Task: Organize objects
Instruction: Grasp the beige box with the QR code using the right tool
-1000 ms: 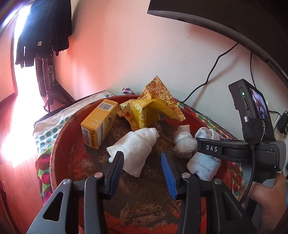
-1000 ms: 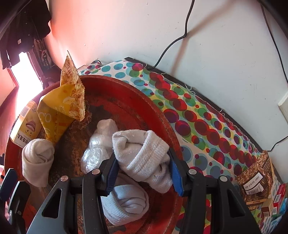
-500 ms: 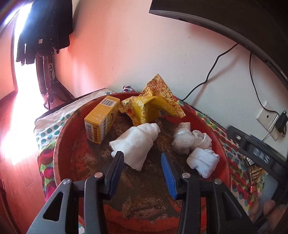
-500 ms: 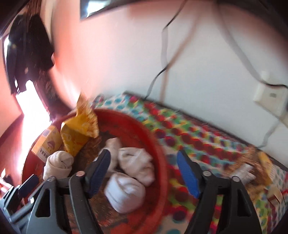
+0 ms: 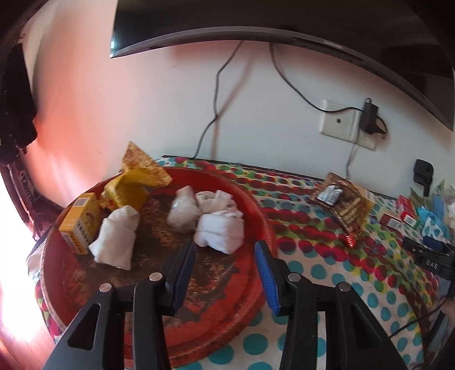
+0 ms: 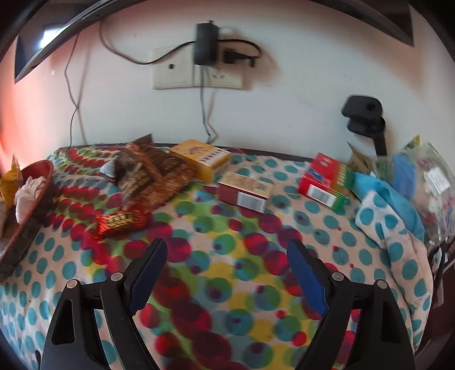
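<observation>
A round red tray (image 5: 256,210) holds several rolled white socks (image 5: 220,230), a yellow box (image 5: 78,223) and a yellow snack bag (image 5: 128,190). My left gripper (image 5: 226,273) is open and empty over the tray's near right rim. My right gripper (image 6: 224,273) is open and empty above the dotted cloth (image 6: 216,256). Beyond it lie a red wrapped bar (image 6: 121,222), a brown snack bag (image 6: 148,173), a yellow box (image 6: 200,158), a red-brown box (image 6: 246,192) and a red-green box (image 6: 325,182). The tray's edge (image 6: 37,170) shows at far left.
A wall with a socket plate (image 6: 196,68), adapter and hanging cables backs the table. A black clamp stand (image 6: 365,116) and a heap of blue cloth and plastic bags (image 6: 412,182) sit at the right. A monitor (image 5: 256,25) hangs above.
My right gripper let go of the white sock in the tray, opened wide and swung right over the dotted cloth. My left gripper's view has turned right; it stays open.
</observation>
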